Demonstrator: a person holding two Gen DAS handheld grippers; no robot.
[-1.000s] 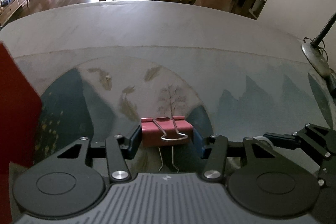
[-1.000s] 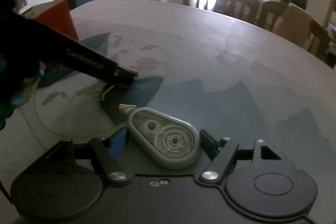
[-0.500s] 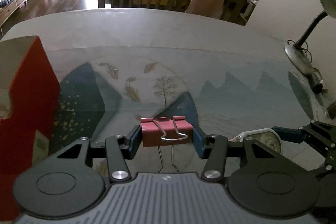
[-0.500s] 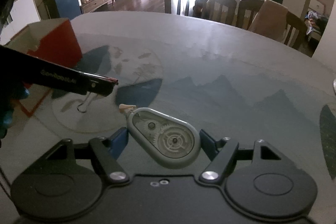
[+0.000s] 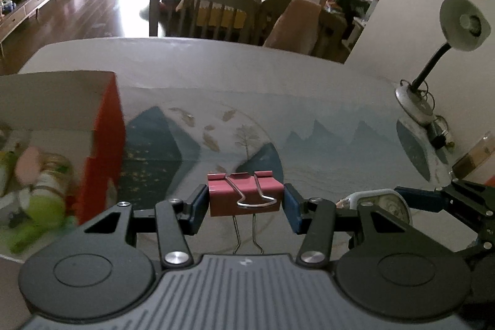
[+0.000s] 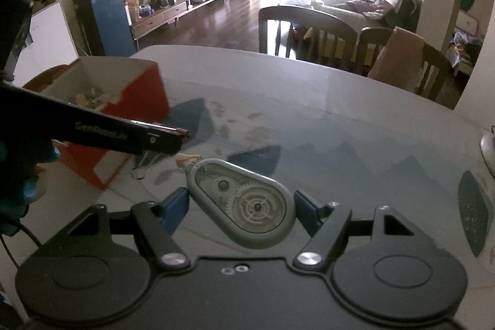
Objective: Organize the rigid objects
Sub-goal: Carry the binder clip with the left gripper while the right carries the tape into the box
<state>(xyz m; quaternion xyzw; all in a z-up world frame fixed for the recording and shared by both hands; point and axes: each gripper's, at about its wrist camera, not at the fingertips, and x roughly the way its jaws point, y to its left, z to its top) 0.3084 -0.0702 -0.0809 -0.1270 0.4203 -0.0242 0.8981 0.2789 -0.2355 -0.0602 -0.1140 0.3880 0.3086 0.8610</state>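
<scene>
Left wrist view: my left gripper [image 5: 246, 207] sits higher than a second ago; more of the room shows now, and the red box [image 5: 106, 144] has come fully into frame left of the fingers, its open top showing blurred greenish and pink contents. Fingers still clamped on the binder clip [image 5: 246, 195]: red folded sheet metal, boxy body, its bright wire handles folded, two hanging down towards the camera. The blue pads press both ends of it. Under it, the surface [image 5: 216, 73] is smooth pale grey with a printed mat [image 5: 324, 150] of blue mountains and a tree. Right of the fingers, the desk lamp [image 5: 445, 51] has appeared: round head, bent black neck.

Right wrist view: my right gripper [image 6: 241, 212] also up since the earlier frame; surface looks further below. Fingers unchanged, closed on the correction tape dispenser [image 6: 244, 206]: grey teardrop-shaped plastic shell, clear face, gears visible inside, pale tip pointing forward-left. Left of the fingers, the left gripper's black arm crosses the frame, red clip edge at its tip, with the cardboard-lined box behind it, previously mostly hidden.
</scene>
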